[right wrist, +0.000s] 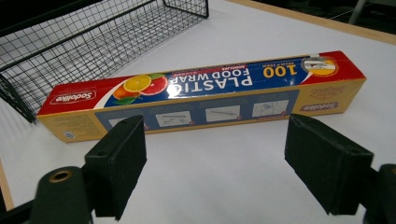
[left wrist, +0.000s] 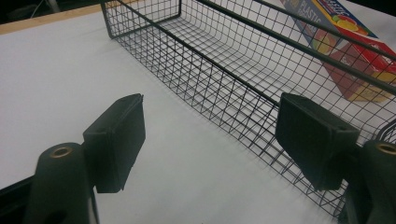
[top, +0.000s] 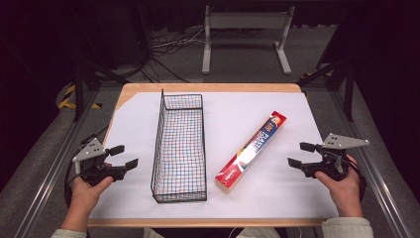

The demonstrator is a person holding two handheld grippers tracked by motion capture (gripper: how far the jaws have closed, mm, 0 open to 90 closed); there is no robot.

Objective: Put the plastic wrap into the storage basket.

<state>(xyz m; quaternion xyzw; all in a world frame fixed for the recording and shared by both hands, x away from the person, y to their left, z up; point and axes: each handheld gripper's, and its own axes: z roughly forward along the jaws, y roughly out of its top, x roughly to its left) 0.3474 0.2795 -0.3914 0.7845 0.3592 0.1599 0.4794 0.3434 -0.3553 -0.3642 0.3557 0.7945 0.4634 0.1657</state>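
A long black wire basket (top: 179, 148) stands empty on the white table (top: 297, 198), left of centre. To its right lies a plastic food wrap box (top: 251, 150), red, blue and yellow, slanted from near left to far right. My left gripper (top: 124, 157) rests open near the table's left edge, pointing at the basket (left wrist: 219, 70), with the box (left wrist: 355, 46) seen through the mesh. My right gripper (top: 301, 154) is open at the right side, aimed at the box (right wrist: 205, 95), with nothing between its jaws.
The table's wooden rim (top: 208, 88) shows at the far side and along the front. A metal stand (top: 245, 34) and cables lie on the floor beyond. Rails run along both sides of the table.
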